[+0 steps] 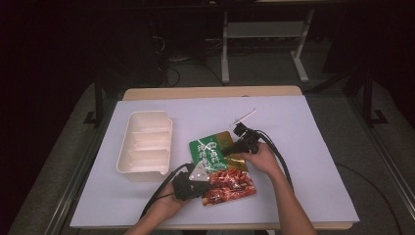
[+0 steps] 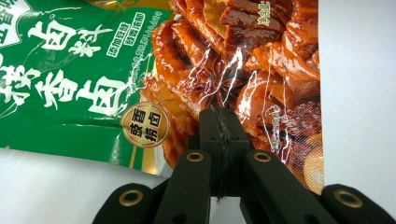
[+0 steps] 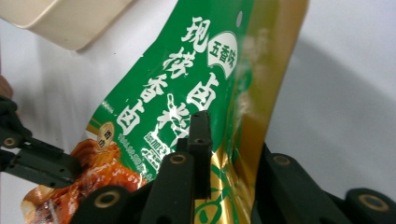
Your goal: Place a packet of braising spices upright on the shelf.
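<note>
A food pouch (image 1: pixel 220 164), green at the top and printed with red-brown braised meat below, lies at the middle of the table. My left gripper (image 1: pixel 209 182) is at the pouch's near left edge. In the left gripper view its jaws (image 2: pixel 219 121) are pressed together, with the printed film (image 2: pixel 140 70) wrinkled around the tip. My right gripper (image 1: pixel 230 149) holds the pouch's far right side. One jaw lies on the green face (image 3: pixel 187 84) and the other is hidden behind the gold edge, so the right gripper (image 3: pixel 224 140) is shut on it. The left gripper (image 3: pixel 42 161) also shows there.
A cream tray (image 1: pixel 147 113) with several empty compartments stands left of the pouch; its corner (image 3: pixel 70 18) appears in the right gripper view. A thin white strip (image 1: pixel 244 116) lies beyond the right gripper. A white mat (image 1: pixel 303 161) covers the table, with bare space to the right.
</note>
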Available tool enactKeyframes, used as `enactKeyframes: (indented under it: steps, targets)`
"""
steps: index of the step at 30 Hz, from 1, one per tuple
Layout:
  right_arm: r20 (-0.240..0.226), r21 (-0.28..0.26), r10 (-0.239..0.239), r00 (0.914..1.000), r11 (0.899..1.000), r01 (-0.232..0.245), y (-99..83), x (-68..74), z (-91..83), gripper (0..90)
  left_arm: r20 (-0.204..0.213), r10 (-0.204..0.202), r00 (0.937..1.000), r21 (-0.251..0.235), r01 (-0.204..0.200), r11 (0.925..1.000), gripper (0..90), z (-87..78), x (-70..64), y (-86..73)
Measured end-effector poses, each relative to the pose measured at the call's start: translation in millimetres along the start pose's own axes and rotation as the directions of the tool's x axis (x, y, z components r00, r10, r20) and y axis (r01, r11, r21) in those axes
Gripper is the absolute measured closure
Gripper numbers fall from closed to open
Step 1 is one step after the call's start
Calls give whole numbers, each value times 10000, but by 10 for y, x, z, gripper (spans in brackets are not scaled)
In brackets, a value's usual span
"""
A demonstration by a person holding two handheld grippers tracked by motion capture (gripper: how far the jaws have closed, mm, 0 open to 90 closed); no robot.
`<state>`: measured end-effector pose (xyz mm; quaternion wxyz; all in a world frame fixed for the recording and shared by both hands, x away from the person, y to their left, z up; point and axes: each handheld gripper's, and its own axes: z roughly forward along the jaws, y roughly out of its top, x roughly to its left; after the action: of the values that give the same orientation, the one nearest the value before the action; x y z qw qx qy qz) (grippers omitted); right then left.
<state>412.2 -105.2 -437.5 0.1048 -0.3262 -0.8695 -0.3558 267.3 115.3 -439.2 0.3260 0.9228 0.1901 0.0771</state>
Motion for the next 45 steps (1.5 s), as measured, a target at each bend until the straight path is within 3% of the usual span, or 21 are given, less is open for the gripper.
enactKeyframes:
  steps: [5, 14, 24, 27, 33, 43, 45]
  targets:
    - [267, 189, -42, 9996, 9998, 37, -14, 4, 37, 871, -132, -37, 9999, -84, 36, 10000, 900, -2, -14, -8]
    - [461, 96, -215, 9987, 9997, 211, 1, 60, -28, 884, -352, -6, 9994, -360, -7, 9994, 847, -25, -7, -49]
    - [308, -271, -267, 9992, 9993, 275, 3, 139, -197, 887, -109, -156, 9998, -978, 144, 9951, 802, -156, -40, -144]
    - [310, -583, -359, 9989, 9976, 377, 9, 206, -293, 887, -40, -368, 9993, -1279, 360, 9911, 741, -204, -59, -180]
    - [353, -1005, -551, 9979, 9932, 584, 65, 331, -445, 888, -116, -374, 9992, -1510, 352, 9879, 696, -243, -84, -180]
    - [765, -1672, -1390, 9873, 9744, 1501, 139, 692, -700, 891, -281, -43, 9996, -1942, -13, 9810, 564, -384, -169, -248]
    - [797, -1768, -1456, 9861, 9715, 1578, 143, 710, -710, 891, -266, -27, 9996, -2038, -28, 9790, 555, -404, -181, -262]
